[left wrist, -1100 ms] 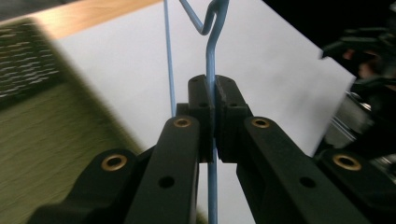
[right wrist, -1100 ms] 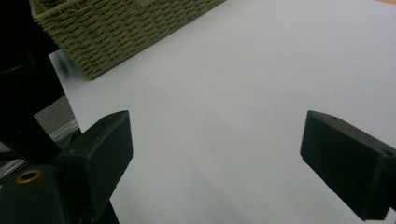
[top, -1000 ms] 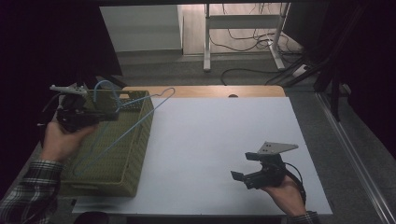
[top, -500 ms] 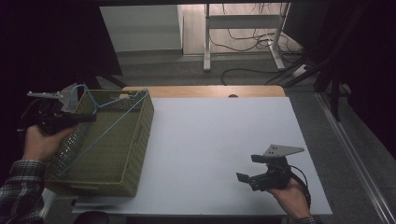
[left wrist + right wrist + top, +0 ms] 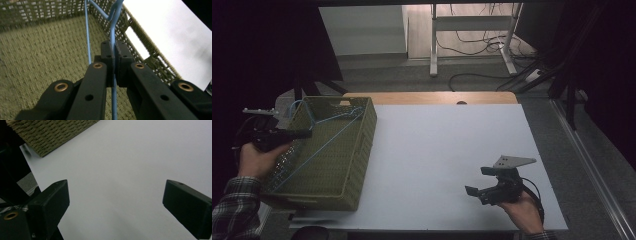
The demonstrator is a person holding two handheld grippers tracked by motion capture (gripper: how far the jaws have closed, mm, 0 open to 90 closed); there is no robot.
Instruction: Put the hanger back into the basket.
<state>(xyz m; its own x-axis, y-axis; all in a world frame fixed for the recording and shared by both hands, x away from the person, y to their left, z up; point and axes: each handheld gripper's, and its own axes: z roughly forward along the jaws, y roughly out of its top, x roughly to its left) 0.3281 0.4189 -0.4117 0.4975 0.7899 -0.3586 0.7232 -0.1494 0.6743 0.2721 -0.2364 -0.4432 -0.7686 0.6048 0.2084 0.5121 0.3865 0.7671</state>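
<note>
An olive woven basket (image 5: 354, 165) stands at the table's left edge. A blue wire hanger (image 5: 328, 143) lies slanted inside it, hook toward the far rim. My left gripper (image 5: 305, 133) reaches over the basket's left wall. In the left gripper view my left gripper (image 5: 114, 48) is shut on the hanger's wire (image 5: 113, 30), above the basket's woven floor (image 5: 37, 65). At the table's front right, my right gripper (image 5: 477, 181) is held open with nothing in it. In the right gripper view my right gripper (image 5: 116, 195) has its jaws wide apart over bare white table (image 5: 130, 157).
The white tabletop (image 5: 447, 145) stretches between the basket and the right hand. A basket corner (image 5: 50, 135) shows at the upper left of the right gripper view. Beyond the table's far wooden edge (image 5: 432, 97) are a desk frame (image 5: 472, 35) and floor cables.
My left gripper has pulled left with the hanger, so the hook no longer sticks out past the basket's right rim. The right gripper has drifted slightly right, still open.
</note>
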